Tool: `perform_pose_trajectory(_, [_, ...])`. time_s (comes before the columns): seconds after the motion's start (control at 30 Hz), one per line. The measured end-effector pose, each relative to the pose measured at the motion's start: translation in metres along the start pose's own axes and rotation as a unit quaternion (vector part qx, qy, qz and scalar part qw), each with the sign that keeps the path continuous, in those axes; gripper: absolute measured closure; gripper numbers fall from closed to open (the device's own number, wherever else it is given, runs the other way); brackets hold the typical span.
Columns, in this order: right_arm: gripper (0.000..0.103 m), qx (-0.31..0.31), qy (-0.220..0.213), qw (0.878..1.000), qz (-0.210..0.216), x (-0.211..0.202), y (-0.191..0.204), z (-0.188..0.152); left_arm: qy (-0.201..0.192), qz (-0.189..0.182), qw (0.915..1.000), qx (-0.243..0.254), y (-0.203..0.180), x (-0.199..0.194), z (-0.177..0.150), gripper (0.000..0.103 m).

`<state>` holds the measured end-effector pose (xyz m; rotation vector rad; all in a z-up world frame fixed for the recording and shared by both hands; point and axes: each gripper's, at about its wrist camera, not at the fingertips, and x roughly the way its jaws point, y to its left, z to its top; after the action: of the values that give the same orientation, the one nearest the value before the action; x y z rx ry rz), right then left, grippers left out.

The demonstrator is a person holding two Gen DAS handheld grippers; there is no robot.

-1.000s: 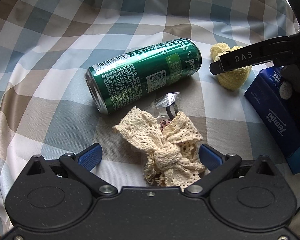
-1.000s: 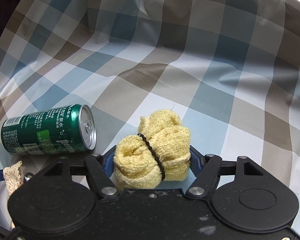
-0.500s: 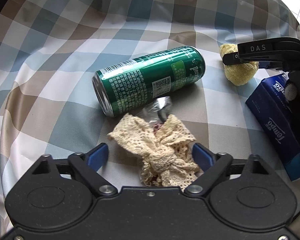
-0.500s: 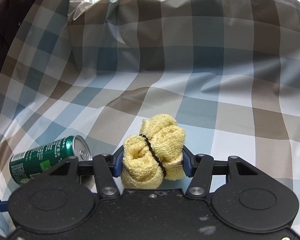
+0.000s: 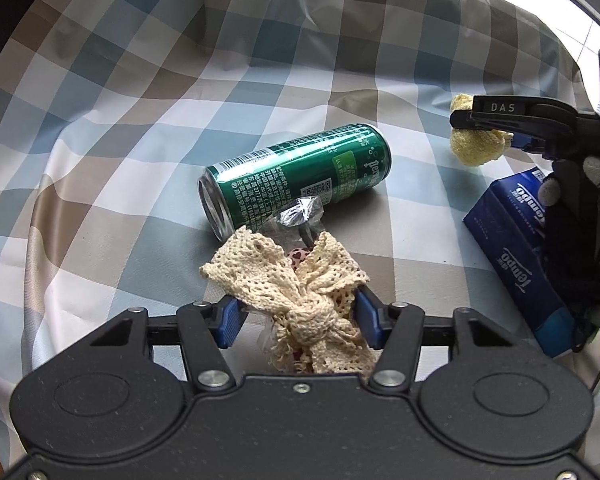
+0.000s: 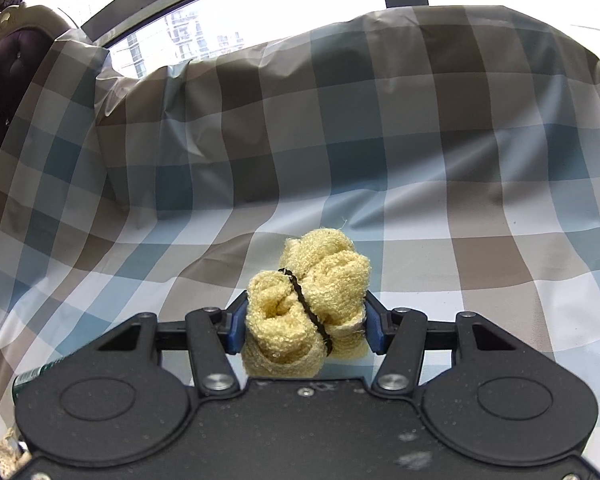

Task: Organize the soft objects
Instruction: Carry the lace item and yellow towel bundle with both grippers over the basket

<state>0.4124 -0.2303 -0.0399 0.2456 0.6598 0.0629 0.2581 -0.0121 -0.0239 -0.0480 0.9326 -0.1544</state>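
A cream lace bow (image 5: pixel 300 280) in clear wrap sits between the blue pads of my left gripper (image 5: pixel 298 318). Its jaws are closing, and both pads touch the bow, which hangs a little above the checked cloth (image 5: pixel 140 120). My right gripper (image 6: pixel 304 328) is shut on a yellow towel bundle (image 6: pixel 308 300) tied with a black band and holds it off the cloth. In the left wrist view that bundle (image 5: pixel 474 148) shows at the far right, under one of the right gripper's fingers (image 5: pixel 500 114).
A green drink can (image 5: pixel 300 184) lies on its side just beyond the bow. A blue tissue pack (image 5: pixel 516 240) lies at the right, beside a gloved hand (image 5: pixel 580 208). A dark padded chair (image 6: pixel 4 80) and a window stand behind the cloth.
My left jaws have narrowed from wide open onto the lace bow and risen with it. The right gripper has tightened on the yellow bundle, lifted it and tilted upward towards the window.
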Motion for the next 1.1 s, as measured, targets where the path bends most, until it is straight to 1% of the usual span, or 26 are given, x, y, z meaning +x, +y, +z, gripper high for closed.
perform_pose_trajectory(0.23, [0.049, 0.010, -0.049, 0.998, -0.034, -0.013, 0.000, -0.003, -0.015, -0.017, 0.9997, -0.008, 0.005, -0.037, -0.010, 0.049])
perform_pose_trajectory(0.43, [0.049, 0.004, -0.085, 0.994, -0.068, -0.024, 0.005, -0.007, -0.015, -0.027, 0.9993, -0.023, 0.009, -0.063, -0.029, 0.049])
perform_pose_trajectory(0.57, [0.049, 0.006, -0.108, 0.990, -0.086, -0.032, 0.006, -0.008, -0.017, -0.031, 0.9991, -0.021, 0.011, -0.078, -0.044, 0.049])
perform_pose_trajectory(0.73, [0.049, -0.016, -0.134, 0.984, -0.119, -0.045, 0.015, -0.007, -0.017, -0.031, 0.9991, -0.024, 0.019, -0.094, -0.060, 0.049])
perform_pose_trajectory(0.87, [0.049, -0.061, -0.152, 0.977, -0.138, -0.070, 0.027, -0.009, -0.023, -0.035, 0.9985, -0.035, 0.025, -0.104, -0.067, 0.049])
perform_pose_trajectory(0.93, [0.049, -0.074, -0.166, 0.975, -0.130, -0.095, 0.033, -0.008, -0.026, -0.039, 0.9982, -0.038, 0.026, -0.107, -0.069, 0.049])
perform_pose_trajectory(1.1, [0.048, -0.059, -0.202, 0.974, -0.080, -0.174, 0.039, -0.010, -0.039, -0.046, 0.9977, -0.030, 0.021, -0.119, -0.074, 0.049])
